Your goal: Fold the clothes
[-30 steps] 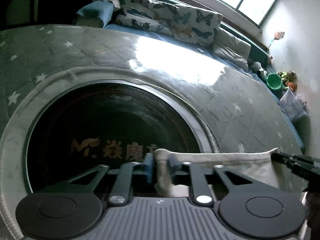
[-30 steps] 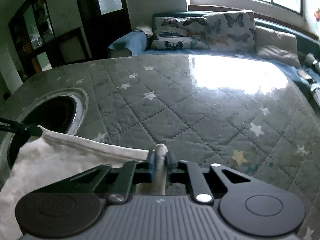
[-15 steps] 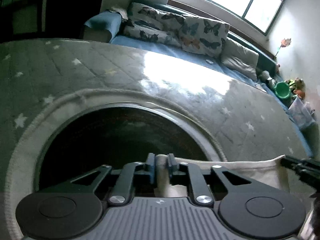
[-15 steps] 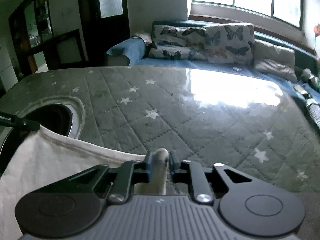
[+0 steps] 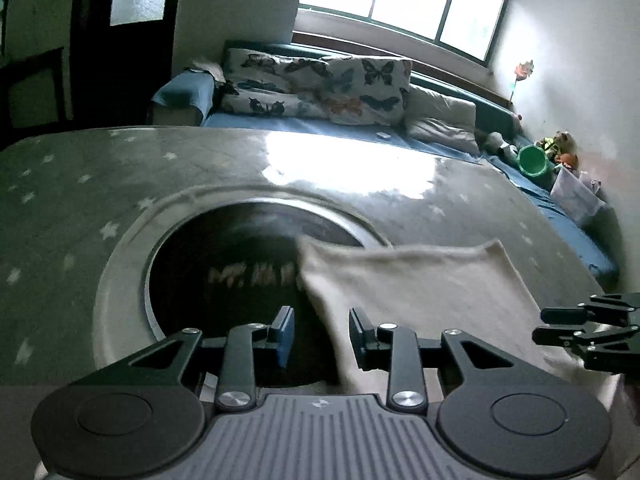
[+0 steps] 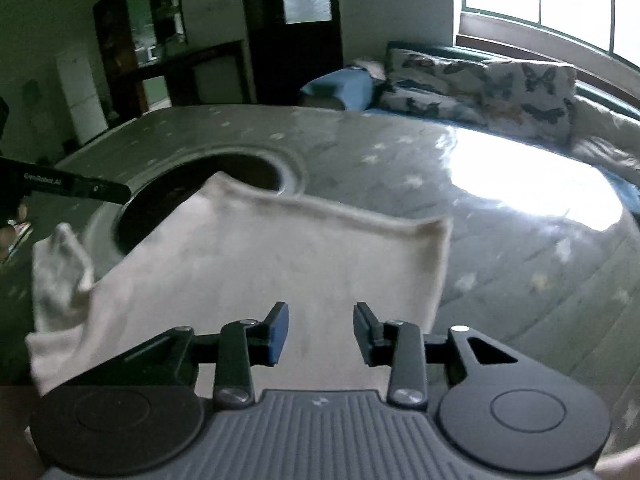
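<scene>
Cloth (image 5: 412, 284), off-white, lies on the star-quilted desk (image 5: 240, 160) in the left wrist view, its left corner over the dark round opening (image 5: 224, 276). The left claw (image 5: 321, 334) is opening, pads clear of the fabric edge between them.

From the right wrist, the right claw (image 6: 321, 334) is opening above the cloth (image 6: 260, 264), gripping nothing.

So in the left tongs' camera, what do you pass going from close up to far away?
Left tongs → white cloth → star-patterned quilted cover → butterfly pillows → window.
</scene>
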Tool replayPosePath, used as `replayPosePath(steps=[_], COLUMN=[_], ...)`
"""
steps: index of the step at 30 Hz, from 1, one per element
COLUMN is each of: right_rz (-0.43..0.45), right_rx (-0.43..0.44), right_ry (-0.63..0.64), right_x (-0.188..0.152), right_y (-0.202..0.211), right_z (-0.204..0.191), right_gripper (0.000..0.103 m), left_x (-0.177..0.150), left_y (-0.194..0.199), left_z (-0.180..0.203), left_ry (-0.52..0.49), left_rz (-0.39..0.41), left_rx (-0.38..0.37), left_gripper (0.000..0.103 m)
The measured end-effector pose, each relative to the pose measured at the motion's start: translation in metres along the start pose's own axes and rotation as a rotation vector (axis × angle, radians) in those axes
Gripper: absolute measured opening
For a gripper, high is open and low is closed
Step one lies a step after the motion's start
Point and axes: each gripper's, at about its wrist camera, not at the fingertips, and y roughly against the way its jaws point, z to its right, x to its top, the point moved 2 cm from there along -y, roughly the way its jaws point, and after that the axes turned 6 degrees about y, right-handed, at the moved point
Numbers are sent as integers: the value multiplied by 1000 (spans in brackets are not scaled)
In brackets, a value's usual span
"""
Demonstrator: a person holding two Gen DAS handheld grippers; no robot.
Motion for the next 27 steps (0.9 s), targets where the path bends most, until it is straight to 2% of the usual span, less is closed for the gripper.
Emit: replayPosePath(steps=[3,6,8,15,20,23,27], right_rz=[2,7,12,4,4,10,10], right_rx=[5,3,1,-3,-8,-9,-13], right_ry=[-1,8,20,29,33,33,42], right_x=[-13,-23,-29,-42,-43,-42,-42], right_y=[7,13,17,18,18,18,18], right_z=[-11,-21,-25,-33,-38,-39,-43], right_gripper=[38,39,46,47,51,52,53], left_x=[-20,-38,-49,-83,-85,-81,-76], left_y=[24,43,54,80,78,72,64], left_z=[-12,-30,-47,-99,-121,-128,-128], left_ry=[21,56,101,236,303,335,306], left_rz=[25,49,60,88,100,102,105], left_rx=[51,140,189,354,398,388,407], left_gripper=[38,40,40,45,50,50,48])
